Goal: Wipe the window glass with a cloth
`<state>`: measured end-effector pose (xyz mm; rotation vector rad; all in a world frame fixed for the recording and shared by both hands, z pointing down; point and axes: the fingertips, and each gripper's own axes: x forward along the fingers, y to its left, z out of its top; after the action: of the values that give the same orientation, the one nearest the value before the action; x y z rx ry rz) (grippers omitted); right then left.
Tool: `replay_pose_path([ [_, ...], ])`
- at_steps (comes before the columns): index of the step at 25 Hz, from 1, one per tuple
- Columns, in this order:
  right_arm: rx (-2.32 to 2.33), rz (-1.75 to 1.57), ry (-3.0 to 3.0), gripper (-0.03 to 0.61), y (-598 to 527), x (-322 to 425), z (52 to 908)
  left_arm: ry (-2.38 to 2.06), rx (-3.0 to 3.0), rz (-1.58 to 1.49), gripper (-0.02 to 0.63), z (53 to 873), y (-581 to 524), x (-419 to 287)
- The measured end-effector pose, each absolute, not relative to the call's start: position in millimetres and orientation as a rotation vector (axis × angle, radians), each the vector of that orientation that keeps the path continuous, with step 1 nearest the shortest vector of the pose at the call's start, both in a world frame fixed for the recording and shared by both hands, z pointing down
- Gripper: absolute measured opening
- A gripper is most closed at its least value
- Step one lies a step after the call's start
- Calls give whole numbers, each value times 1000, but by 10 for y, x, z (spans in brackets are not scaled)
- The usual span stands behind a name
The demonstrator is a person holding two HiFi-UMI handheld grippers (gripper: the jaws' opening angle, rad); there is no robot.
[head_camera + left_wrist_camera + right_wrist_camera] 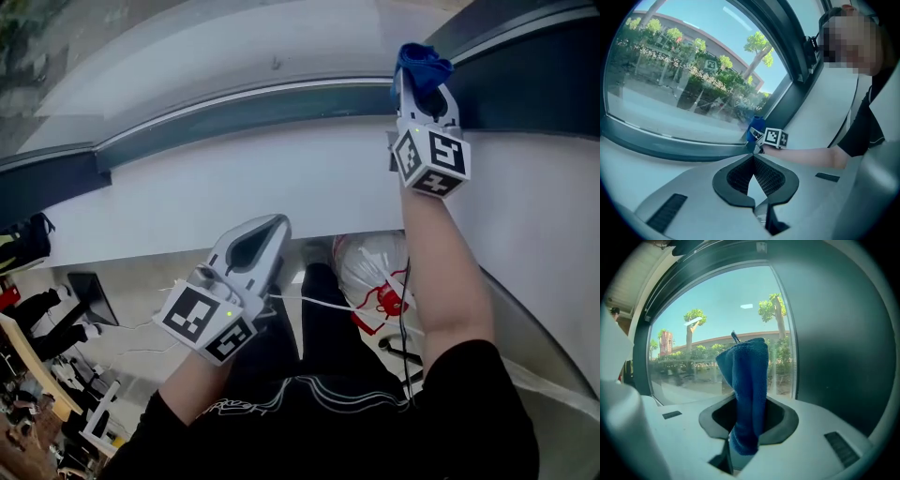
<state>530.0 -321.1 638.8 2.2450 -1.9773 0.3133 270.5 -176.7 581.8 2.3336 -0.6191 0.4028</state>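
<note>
Your right gripper (419,82) was up at the lower right corner of the window glass (216,52), where the bottom rail of the dark frame (281,101) met the upright. Its fingers were clamped on a blue cloth (748,380). The cloth stood bunched and upright between them, with its top fold poking past the fingertips toward the pane and a short tail hanging behind the grip. In the left gripper view the cloth sat right against the corner of the glass, but you couldn't have told from any view whether it actually touched.

Your left gripper (267,234) was held lower and well apart from the right one, at the near edge of the white sill (187,192) and pointing toward the window. Its fingers were together, tips meeting, with nothing between them.

Through the glass there were trees (757,44) and a long, low building (712,343) under a bright sky. Below your arms, near your dark trousers, lay a white plastic bag with red print (373,274).
</note>
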Motion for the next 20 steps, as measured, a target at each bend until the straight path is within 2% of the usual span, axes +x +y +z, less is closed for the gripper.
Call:
replay_pose_path([
  [13,2334,364,-1931,92,-3167,5467,6336,-614,2350,404,5,5777,-1727,2860],
  [20,2358,372,-1950,92,-2895,4998,5827,-640,2431,315,5,5218,-1681,2572],
])
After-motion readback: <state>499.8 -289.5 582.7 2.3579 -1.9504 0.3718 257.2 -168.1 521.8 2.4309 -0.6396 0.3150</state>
